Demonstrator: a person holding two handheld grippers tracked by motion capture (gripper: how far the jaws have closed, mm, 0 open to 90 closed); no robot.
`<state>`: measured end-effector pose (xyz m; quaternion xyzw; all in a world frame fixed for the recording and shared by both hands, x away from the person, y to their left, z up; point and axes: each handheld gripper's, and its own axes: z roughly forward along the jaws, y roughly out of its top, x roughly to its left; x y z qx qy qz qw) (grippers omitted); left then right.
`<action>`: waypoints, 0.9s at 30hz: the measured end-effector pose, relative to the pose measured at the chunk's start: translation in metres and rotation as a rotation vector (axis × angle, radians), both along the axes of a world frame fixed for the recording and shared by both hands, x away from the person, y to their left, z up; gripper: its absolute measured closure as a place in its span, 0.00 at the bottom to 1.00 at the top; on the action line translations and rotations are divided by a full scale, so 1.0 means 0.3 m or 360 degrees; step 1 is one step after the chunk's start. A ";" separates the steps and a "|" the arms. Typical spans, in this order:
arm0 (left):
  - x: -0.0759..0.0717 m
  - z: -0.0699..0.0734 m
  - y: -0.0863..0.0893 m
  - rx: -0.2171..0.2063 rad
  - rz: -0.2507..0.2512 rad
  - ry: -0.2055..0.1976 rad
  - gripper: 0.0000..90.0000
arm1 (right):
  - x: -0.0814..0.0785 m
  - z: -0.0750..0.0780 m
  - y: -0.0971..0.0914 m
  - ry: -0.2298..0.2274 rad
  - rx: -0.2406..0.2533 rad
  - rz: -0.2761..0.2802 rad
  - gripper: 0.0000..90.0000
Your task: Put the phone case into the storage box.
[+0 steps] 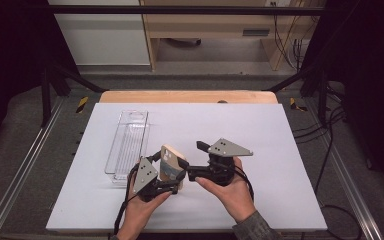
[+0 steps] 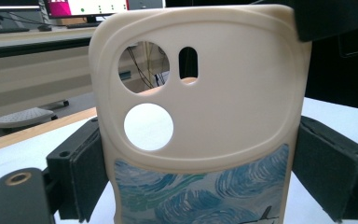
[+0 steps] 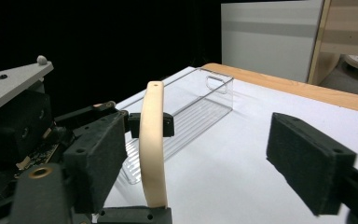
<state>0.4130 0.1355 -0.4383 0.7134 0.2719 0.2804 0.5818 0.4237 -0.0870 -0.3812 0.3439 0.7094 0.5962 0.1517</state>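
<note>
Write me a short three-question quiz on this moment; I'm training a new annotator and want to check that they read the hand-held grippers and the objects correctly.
1. True or false: the left hand-held gripper is clamped on the phone case.
2. Multiple choice: the clear plastic tray lies A) on the white table to the left of the case, B) inside the right hand-held gripper, C) on the floor.
3. Fill in: the right hand-held gripper's jaws are ____ and hold nothing.

Key: 1 true; 2 A; 3 open.
</note>
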 end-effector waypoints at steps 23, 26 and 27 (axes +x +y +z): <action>-0.019 0.018 0.025 -0.0086 0.0064 0.0005 0.13 | 0.024 -0.054 -0.200 -0.0057 0.0079 -0.0308 0.05; -0.023 0.031 0.029 -0.0104 0.0067 0.0001 0.13 | 0.021 -0.090 -0.231 -0.0071 0.0012 -0.0372 0.05; -0.023 0.034 0.030 -0.0114 0.0067 0.0001 0.13 | 0.019 -0.107 -0.243 -0.0064 0.0001 -0.0376 0.04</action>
